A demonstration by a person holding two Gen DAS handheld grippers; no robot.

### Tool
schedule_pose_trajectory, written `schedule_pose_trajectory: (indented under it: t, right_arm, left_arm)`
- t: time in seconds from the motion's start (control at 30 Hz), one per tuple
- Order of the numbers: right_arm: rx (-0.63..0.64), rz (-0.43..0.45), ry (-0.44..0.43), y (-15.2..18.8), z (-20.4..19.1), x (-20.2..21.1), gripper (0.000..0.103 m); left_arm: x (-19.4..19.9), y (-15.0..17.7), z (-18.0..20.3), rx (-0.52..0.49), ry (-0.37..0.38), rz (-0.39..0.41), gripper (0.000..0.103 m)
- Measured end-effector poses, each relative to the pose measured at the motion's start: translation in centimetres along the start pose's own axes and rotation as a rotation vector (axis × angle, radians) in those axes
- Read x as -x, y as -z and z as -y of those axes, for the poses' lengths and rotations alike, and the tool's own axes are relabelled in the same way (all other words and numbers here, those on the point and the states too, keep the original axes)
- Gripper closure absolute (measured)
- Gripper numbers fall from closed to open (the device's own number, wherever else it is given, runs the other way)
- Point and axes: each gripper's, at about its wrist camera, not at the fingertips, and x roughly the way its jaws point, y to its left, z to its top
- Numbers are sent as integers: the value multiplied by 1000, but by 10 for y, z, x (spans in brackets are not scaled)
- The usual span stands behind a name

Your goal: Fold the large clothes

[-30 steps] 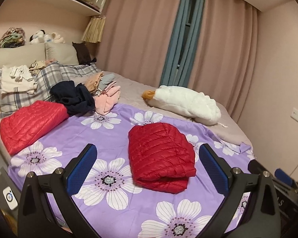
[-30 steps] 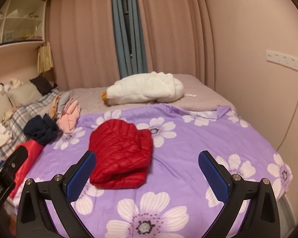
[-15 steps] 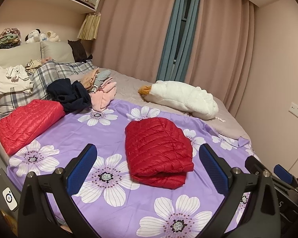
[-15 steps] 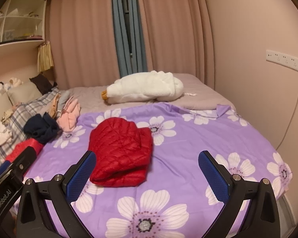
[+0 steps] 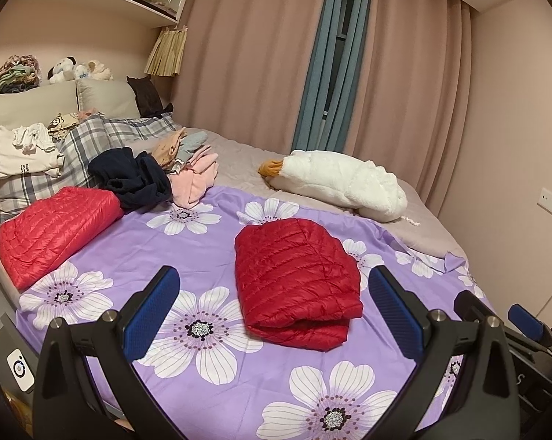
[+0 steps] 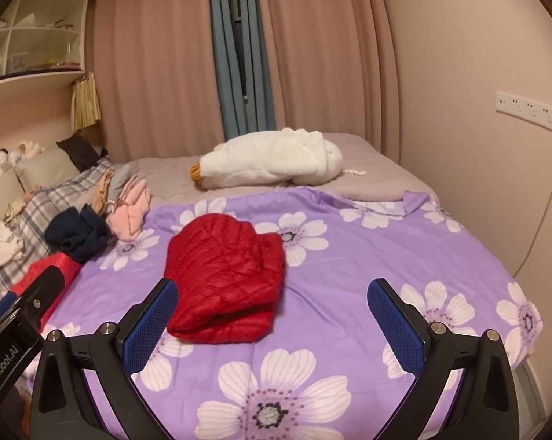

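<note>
A white plush goose (image 5: 343, 185) lies on the bed (image 5: 239, 154) (grey cover); pink curtains (image 5: 246, 55) behind; plaid pillows (image 5: 81, 143) by the headboard.

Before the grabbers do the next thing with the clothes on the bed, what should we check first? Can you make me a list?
1. Left gripper open and holding nothing: ok.
2. Right gripper open and holding nothing: ok.
3. Dark red jacket folded on the purple flower sheet: ok.
4. Bright red jacket folded near the bed's left edge: ok.
5. Navy garment and pink garment folded: not ok, bunched in a heap.
6. White goose plush clear of the sheet: ok.
</note>
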Motion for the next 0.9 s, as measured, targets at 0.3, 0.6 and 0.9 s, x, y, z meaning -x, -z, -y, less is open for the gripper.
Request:
schedule_pose_trajectory:
  t: [0.3, 0.6, 0.9]
  right_arm:
    - [3, 5, 6, 0, -1, 0, 1]
    - [15, -3, 5, -1, -4, -4, 1]
    - [23, -8, 10, -2, -4, -12, 1]
  left_arm:
    - [-3, 0, -3, 6, -8, 2, 0]
    - [-9, 0, -7, 14, -21, -6, 0]
    - [-8, -2, -15, 25, -42, 4, 0]
